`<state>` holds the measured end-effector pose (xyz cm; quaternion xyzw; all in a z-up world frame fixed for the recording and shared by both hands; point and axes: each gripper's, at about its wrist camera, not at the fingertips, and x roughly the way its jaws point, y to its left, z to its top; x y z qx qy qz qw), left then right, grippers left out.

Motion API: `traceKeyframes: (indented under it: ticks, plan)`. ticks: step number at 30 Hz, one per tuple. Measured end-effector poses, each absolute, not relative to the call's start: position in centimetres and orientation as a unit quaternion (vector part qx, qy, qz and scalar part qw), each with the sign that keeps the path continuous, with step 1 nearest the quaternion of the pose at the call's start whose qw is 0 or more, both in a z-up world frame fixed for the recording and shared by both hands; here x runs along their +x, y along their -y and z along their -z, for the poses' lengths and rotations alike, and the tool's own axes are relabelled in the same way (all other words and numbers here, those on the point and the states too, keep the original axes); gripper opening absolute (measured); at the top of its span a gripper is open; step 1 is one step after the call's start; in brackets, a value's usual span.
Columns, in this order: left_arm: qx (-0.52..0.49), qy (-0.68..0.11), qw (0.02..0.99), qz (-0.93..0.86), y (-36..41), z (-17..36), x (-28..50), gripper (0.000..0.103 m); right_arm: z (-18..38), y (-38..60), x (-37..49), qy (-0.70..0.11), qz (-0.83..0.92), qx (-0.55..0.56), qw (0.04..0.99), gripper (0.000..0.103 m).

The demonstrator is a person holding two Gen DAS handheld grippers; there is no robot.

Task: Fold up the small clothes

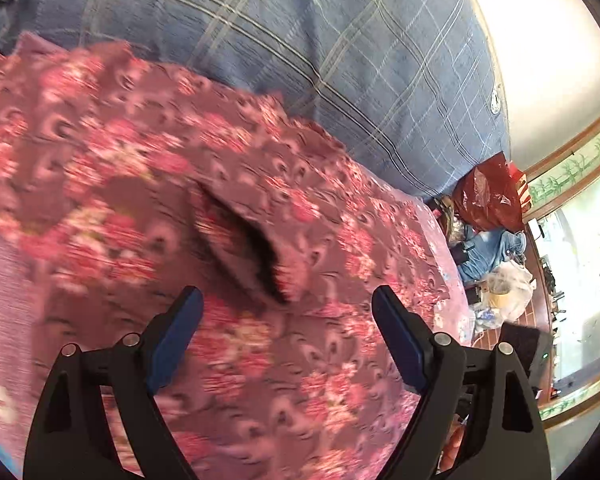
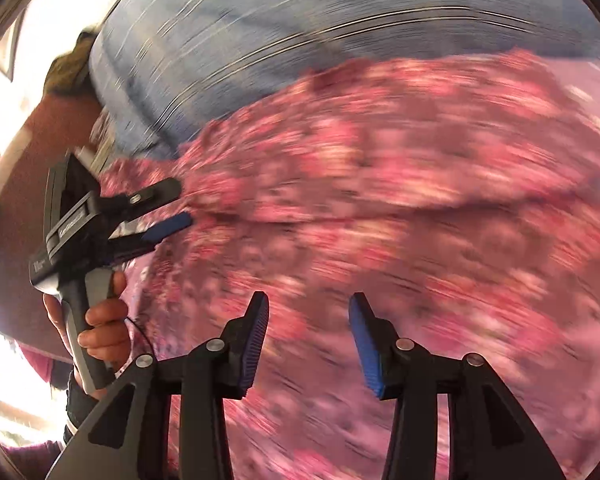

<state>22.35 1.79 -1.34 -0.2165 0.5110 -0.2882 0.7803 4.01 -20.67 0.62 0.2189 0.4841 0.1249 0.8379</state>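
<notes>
left wrist view: the left claw (image 1: 287, 300) stands wide open, its two black arms tipped with blue pads (image 1: 400, 332), nothing pinched between them. under and ahead of the claw lies a floral cloth (image 1: 148, 152), maroon with pink and white flowers, rumpled and partly blurred. just beyond the fingertips, between the two arms, a dark fold or opening (image 1: 244, 240) gapes in the cloth. past the cloth, further from the claw, spreads a blue checked sheet (image 1: 300, 40). to the right of the claw, off the edge of the bedding, sit a red plastic bag (image 1: 488, 192), a blue garment (image 1: 488, 252) and a pale plastic bag (image 1: 504, 288) on a reddish floor (image 1: 536, 264).

right wrist view: the right claw (image 2: 308, 304) has its arms partly apart, blue pads (image 2: 256, 328) facing each other across a clear gap; they press on nothing, though the floral cloth (image 2: 400, 200) lies beneath and ahead of them. the picture is heavily smeared, so fine detail of the cloth cannot be told. to the left of this claw, the left claw (image 2: 182, 204) appears side-on, its two tips spread and reaching over the cloth's left edge; whether they touch it cannot be told. a hand (image 2: 100, 320) grips its handle. beyond the cloth, far from the claw, runs the blue checked sheet (image 2: 300, 32), also streaked.
</notes>
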Motion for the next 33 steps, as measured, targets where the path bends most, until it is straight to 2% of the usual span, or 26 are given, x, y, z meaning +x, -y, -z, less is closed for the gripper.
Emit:
traceKeyframes:
  ticks: [3, 4, 5, 6, 7, 11, 15, 19, 25, 26, 27, 28, 31, 33]
  plan:
    - [-0.21, -0.523, 0.782, 0.266, 0.0, 1.6, 23.2, 0.086, -0.1, 24.7, 1.9, -0.475, -0.097, 0.252, 0.838, 0.045]
    - [-0.214, -0.52, 0.79, 0.245, 0.5, 1.6, 23.7, 0.075, 0.0, 25.9, 1.4, -0.469, -0.089, 0.267, 0.837, 0.045]
    - [-0.213, -0.516, 0.795, 0.237, 0.8, 1.5, 24.1, 0.035, 0.1, 27.0, 1.0, -0.462, -0.08, 0.283, 0.836, 0.045]
    - [-0.204, -0.522, 0.795, 0.233, 1.2, 1.4, 24.6, 0.014, 0.2, 28.2, 0.6, -0.454, -0.073, 0.302, 0.835, 0.045]
    - [-0.203, -0.528, 0.793, 0.228, 1.1, 1.3, 25.0, 0.005, 0.4, 29.5, 0.1, -0.444, -0.066, 0.324, 0.833, 0.045]
    - [-0.241, -0.479, 0.821, 0.195, -2.2, -1.9, 25.0, 0.005, 0.8, 33.2, -0.9, -0.407, -0.056, 0.388, 0.825, 0.046]
    - [-0.227, -0.442, 0.854, 0.152, -4.9, -5.0, 24.2, 0.005, 1.9, 35.7, 0.4, -0.373, -0.062, 0.457, 0.805, 0.048]
    - [-0.22, -0.448, 0.856, 0.133, -6.0, -5.3, 24.3, 0.005, 3.9, 36.7, 2.7, -0.345, -0.091, 0.546, 0.758, 0.05]
    - [-0.238, -0.462, 0.847, 0.108, -7.5, -4.1, 24.0, 0.005, 4.8, 36.2, 5.0, -0.29, -0.059, 0.614, 0.732, 0.049]
    - [-0.238, -0.467, 0.845, 0.106, -7.4, -3.8, 24.0, 0.005, 5.2, 36.5, 5.2, -0.274, -0.051, 0.636, 0.72, 0.045]
    - [-0.233, -0.473, 0.843, 0.103, -7.1, -3.3, 24.0, 0.005, 5.3, 36.8, 5.5, -0.274, -0.047, 0.643, 0.713, 0.02]
    - [-0.228, -0.478, 0.842, 0.104, -6.8, -2.8, 24.0, 0.005, 4.9, 37.1, 5.8, -0.275, -0.046, 0.636, 0.719, 0.004]
    - [-0.203, -0.509, 0.83, 0.103, -5.3, -0.4, 24.2, 0.005, 2.2, 38.6, 5.2, -0.244, -0.008, 0.578, 0.778, 0.005]
    - [-0.166, -0.536, 0.824, 0.081, -4.2, 1.9, 24.4, 0.005, 3.0, 38.5, 5.6, -0.274, 0.016, 0.552, 0.787, 0.005]
